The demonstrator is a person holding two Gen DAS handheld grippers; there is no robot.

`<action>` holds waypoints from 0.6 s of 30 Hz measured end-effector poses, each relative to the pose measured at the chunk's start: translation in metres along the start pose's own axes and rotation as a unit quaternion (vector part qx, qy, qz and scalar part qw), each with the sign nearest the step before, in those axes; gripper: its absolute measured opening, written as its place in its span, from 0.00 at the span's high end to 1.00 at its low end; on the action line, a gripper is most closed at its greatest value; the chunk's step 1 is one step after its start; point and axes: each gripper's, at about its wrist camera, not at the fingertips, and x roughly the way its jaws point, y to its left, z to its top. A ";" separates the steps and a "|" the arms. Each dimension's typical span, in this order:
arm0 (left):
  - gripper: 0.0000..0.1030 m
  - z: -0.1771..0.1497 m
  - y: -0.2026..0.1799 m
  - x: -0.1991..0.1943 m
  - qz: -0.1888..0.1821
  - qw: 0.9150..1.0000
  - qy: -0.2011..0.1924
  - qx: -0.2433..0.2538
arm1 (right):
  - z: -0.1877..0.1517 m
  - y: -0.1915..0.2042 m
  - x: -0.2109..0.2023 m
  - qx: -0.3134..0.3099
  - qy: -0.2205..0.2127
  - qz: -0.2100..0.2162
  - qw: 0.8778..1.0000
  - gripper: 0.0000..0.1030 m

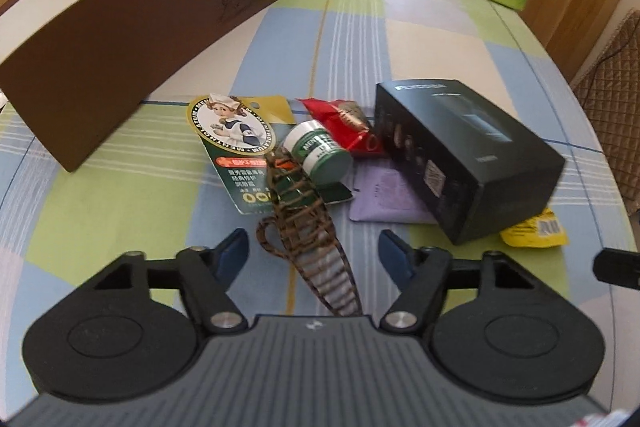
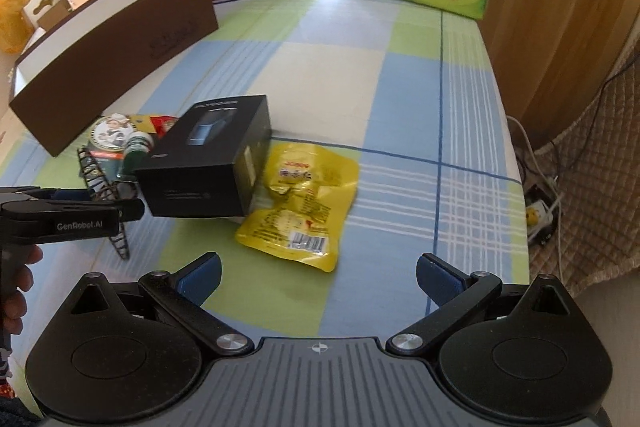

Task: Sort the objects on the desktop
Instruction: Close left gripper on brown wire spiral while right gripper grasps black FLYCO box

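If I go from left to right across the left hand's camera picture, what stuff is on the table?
Brown box → Mentholatum card → green-and-white jar → red packet → black box → yellow packet.

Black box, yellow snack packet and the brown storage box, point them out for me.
Black box (image 2: 208,163), right wrist view, on its top face.
Yellow snack packet (image 2: 304,203), right wrist view, on its crinkled middle.
Brown storage box (image 1: 132,63), left wrist view, on its long outer wall.
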 end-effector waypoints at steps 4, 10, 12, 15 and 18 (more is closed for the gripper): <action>0.57 0.000 0.004 0.007 0.003 1.000 -0.007 0.010 | 0.004 0.002 0.004 0.004 -0.003 0.005 1.000 0.02; 0.78 -0.010 0.023 0.001 -0.011 0.999 -0.017 0.042 | 0.020 0.019 -0.001 -0.003 -0.045 0.037 0.998 0.02; 0.78 -0.016 0.031 -0.003 -0.008 0.999 -0.019 0.047 | 0.027 0.027 -0.003 -0.009 -0.060 0.049 0.997 0.02; 0.78 -0.024 0.049 -0.011 -0.001 0.999 -0.017 0.043 | 0.042 0.043 0.000 -0.026 -0.069 0.061 0.995 0.02; 0.78 -0.033 0.066 -0.018 0.009 0.999 -0.017 0.036 | 0.056 0.062 0.014 -0.047 -0.058 0.059 0.995 0.02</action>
